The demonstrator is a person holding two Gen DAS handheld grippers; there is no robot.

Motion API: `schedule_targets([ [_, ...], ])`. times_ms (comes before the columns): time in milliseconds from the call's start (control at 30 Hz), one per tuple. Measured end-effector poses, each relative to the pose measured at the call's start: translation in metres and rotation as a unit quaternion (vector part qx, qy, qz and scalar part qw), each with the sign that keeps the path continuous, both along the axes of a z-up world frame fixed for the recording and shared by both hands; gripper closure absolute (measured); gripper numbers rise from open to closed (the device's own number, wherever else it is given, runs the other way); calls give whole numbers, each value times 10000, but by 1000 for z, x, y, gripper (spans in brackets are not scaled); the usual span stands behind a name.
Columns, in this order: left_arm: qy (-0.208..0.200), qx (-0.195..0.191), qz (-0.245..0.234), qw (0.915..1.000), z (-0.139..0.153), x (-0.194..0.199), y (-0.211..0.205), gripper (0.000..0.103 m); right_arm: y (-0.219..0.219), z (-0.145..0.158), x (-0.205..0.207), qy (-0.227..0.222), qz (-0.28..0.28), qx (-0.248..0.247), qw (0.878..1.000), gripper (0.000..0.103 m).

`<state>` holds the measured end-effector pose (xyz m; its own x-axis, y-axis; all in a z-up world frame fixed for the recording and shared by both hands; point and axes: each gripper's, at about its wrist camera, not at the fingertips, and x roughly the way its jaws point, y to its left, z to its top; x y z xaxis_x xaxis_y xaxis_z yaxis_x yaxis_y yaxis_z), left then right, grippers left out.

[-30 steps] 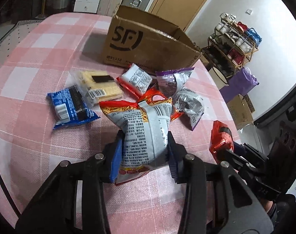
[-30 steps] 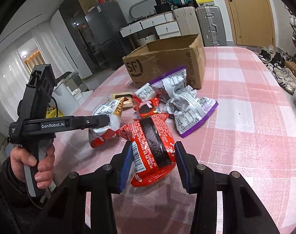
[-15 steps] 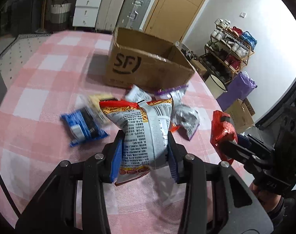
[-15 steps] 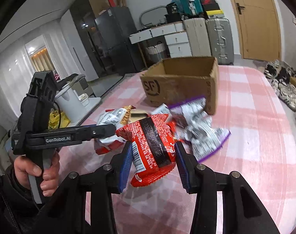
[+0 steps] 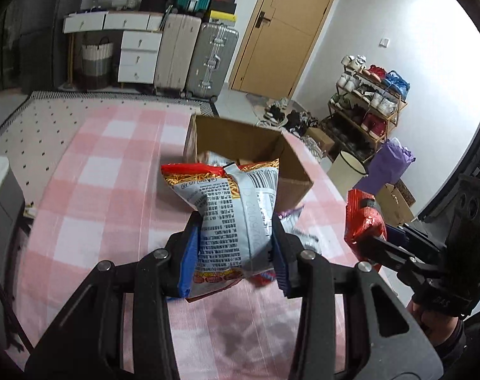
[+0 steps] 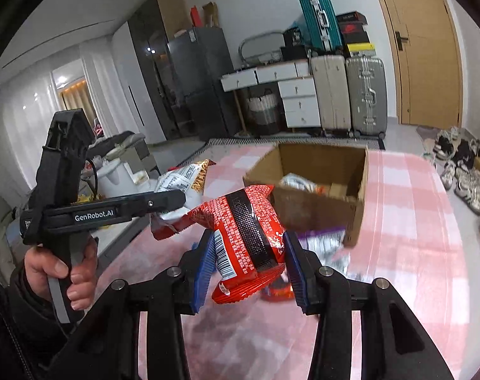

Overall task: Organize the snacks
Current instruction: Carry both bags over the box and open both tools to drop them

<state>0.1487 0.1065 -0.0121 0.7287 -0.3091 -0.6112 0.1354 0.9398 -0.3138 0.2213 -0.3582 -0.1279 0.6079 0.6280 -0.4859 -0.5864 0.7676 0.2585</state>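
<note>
Left claw (image 5: pixel 233 253) is clamped on a silver noodle-snack bag (image 5: pixel 230 215), held upright between its blue pads above the pink checked bench (image 5: pixel 91 196). Right claw (image 6: pixel 249 269) grips a red snack pack (image 6: pixel 249 234) likewise, clear of the bench. Beyond both, the open cardboard box (image 6: pixel 357 209) stands on the bench with packets inside; purple-edged packets (image 6: pixel 325 243) lie just before it.

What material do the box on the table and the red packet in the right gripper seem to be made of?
The box looks like plain brown corrugated cardboard: matte, with raw cut edges and flaps folded open. The red packet seems to be thin printed plastic film, perhaps foil-lined: it is glossy, wrinkled and dented where the right gripper pinches it.
</note>
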Motion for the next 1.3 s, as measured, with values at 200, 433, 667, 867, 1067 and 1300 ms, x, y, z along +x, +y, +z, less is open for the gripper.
schedule_targets([
  [200, -173, 102, -136, 9997, 32, 7, 4, 66, 8, 23, 13, -197, 13, 57, 9998, 60],
  [433, -227, 150, -280, 9992, 63, 30, 3, 66, 16, 44, 36, -257, 36, 19, 9997, 60],
  [667, -183, 214, -299, 9992, 84, 71, -2, 66, 13, 64, 65, -322, -84, 89, 9994, 60],
  [867, -167, 266, -285, 9991, 93, 111, -15, 66, 6, 79, 106, -266, -227, 104, 9993, 60],
  [1067, -146, 327, -289, 9989, 97, 158, -21, 66, 5, 85, 145, -207, -306, 92, 9993, 60],
  [1300, 75, 60, -310, 9995, 80, 223, -33, 65, 8, 72, 193, 56, -415, 101, 9991, 60],
])
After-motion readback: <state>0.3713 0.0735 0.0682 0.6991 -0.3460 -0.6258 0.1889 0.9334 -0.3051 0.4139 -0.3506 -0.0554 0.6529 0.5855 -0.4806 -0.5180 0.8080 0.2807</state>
